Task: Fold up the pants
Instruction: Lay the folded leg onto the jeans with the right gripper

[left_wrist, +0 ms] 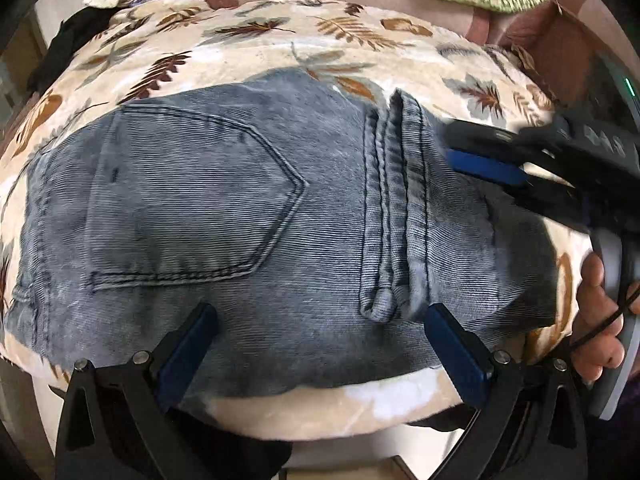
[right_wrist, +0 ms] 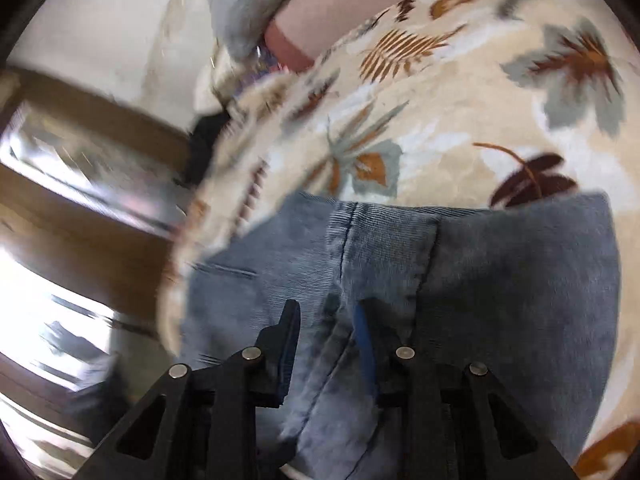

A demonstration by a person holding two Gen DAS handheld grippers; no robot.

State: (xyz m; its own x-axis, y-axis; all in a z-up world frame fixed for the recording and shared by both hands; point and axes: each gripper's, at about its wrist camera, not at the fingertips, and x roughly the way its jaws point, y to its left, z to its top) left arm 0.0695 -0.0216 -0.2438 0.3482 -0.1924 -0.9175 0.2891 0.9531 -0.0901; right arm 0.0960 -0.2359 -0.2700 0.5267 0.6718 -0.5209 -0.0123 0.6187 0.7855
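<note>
A: Where do the jeans (left_wrist: 248, 216) lie?

B: On the leaf-print blanket (left_wrist: 256, 44), already doubled into a compact bundle, back pocket (left_wrist: 188, 196) facing up and the hemmed leg cuffs (left_wrist: 396, 208) laid across the top. By that look the fold is late in the task, likely at the setting-down or the last fold.

A: And the tongs?

B: The left gripper (left_wrist: 320, 344) points steeply down over the near edge of the denim, its jaws spread wide and clasping nothing. The right gripper (right_wrist: 326, 344) comes in low from the side, jaws narrowed to a small gap over the cuff seam. In the right wrist view a ridge of denim seems to run between the blue pads (right_wrist: 362, 340), but whether they actually pinch it cannot be told.

A: What does the next move call for?

B: Probably letting go cleanly if the cloth is pinched, then either smoothing the cuffs flat or taking an edge for one more fold without dragging the layers askew.

A: Anything hard to read?

B: The right wrist view is smeared by motion. The layers beneath the bundle are hidden. A person's hand (left_wrist: 600, 312) on the right handle is cut by the frame edge.
</note>
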